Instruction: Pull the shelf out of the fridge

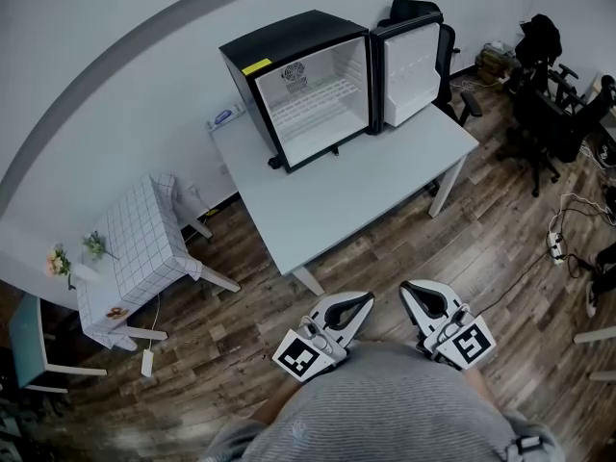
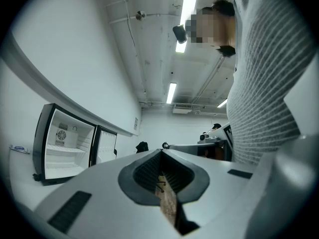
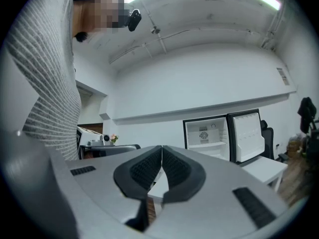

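Note:
A small black fridge [image 1: 298, 85] stands on the white table [image 1: 346, 195] with its door [image 1: 412, 70] swung open to the right. A white wire shelf [image 1: 313, 101] sits inside, halfway up. The fridge [image 2: 65, 148] also appears at the left of the left gripper view, and the fridge [image 3: 224, 136] at the right of the right gripper view. Both grippers are held low against the person's grey sweater, well short of the table. My left gripper [image 1: 364, 301] is shut and empty. My right gripper [image 1: 408, 292] is shut too, tips touching, nothing held.
A low table with a checked cloth [image 1: 140, 248] and flowers [image 1: 60, 261] stands at left. Black office chairs [image 1: 549, 94] and cables [image 1: 568, 239] crowd the right side. Wooden floor [image 1: 385, 258] lies between me and the white table.

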Demonstrator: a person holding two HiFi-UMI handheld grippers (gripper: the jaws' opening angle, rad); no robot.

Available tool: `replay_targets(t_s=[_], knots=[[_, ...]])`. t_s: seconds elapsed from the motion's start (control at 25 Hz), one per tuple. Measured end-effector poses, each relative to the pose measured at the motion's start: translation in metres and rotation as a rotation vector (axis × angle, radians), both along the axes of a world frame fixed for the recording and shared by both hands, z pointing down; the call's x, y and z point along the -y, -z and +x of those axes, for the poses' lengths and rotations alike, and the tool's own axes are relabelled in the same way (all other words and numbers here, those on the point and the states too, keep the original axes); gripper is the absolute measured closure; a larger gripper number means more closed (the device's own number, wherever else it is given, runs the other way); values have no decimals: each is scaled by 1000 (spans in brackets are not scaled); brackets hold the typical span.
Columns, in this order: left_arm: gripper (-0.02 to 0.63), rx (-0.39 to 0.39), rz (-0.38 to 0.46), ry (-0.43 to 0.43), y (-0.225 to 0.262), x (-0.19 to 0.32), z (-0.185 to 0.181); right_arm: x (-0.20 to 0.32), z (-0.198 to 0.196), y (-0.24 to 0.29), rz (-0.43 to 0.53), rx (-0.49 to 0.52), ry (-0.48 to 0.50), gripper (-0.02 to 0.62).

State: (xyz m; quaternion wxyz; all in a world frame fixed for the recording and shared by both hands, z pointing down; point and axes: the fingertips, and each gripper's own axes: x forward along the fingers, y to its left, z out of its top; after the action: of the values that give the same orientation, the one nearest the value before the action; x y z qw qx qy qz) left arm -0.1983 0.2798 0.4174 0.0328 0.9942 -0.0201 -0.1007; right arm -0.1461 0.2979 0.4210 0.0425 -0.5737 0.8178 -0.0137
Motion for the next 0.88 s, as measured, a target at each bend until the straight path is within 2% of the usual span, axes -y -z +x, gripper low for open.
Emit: replay_targets(t_s=[0.12, 0.64, 0.88], knots=[[595, 1, 0, 6, 0, 0, 1, -2, 3, 3, 20, 36, 2, 583], [595, 5, 5, 3, 0, -4, 11, -6, 10, 0, 16, 4, 3, 583], [595, 12, 13, 4, 0, -8, 19, -12, 21, -2, 7, 24, -12, 583]])
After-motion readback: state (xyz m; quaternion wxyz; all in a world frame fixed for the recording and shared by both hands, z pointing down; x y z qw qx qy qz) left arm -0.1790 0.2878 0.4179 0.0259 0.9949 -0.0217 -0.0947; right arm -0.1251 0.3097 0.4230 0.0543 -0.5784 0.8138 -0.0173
